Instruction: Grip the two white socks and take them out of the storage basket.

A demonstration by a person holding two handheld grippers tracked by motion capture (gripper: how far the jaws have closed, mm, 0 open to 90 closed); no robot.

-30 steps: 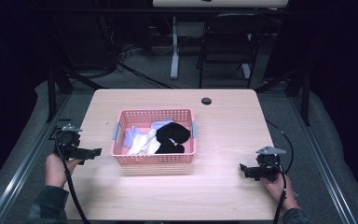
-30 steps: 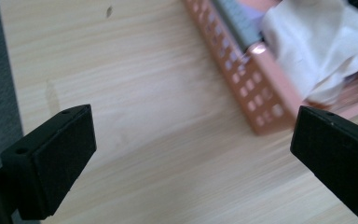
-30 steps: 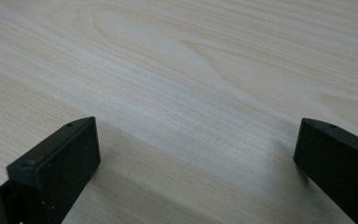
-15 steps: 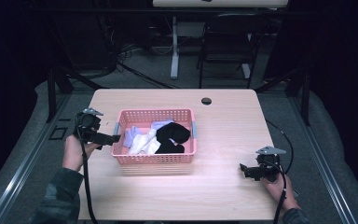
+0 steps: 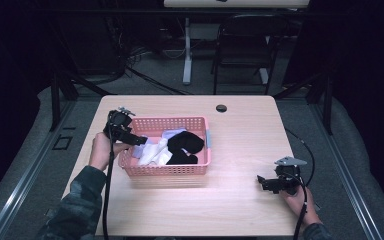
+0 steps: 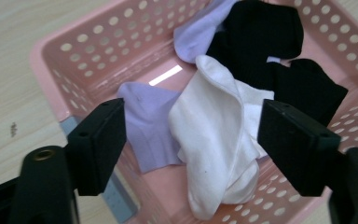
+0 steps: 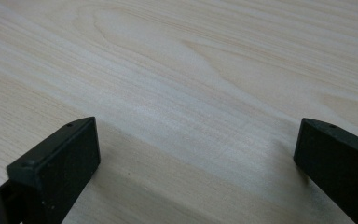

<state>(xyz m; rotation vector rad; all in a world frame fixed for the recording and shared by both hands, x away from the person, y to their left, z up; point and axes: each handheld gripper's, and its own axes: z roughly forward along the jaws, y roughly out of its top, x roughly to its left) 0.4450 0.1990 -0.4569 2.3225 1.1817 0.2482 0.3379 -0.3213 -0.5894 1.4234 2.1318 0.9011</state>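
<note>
While hovering wide open and empty, the left tool (image 6: 191, 144) is framing the white sock (image 6: 216, 140) at centre frame, likely light, limp, best pinched mid-fold.

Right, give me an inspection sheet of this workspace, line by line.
Surface: light wooden table, a dark round spot near its far edge.
Job's things: pink basket holding a white sock, lilac socks and black socks.
Clutter: nothing seen.
Grippers: left gripper open, jaws spread above the white and lilac socks at the basket's left end; right gripper open, low over bare table to the right of the basket.
Cables: one cable trails from the left gripper, another from the right.
Surroundings: dark room, a chair and a table leg beyond.
</note>
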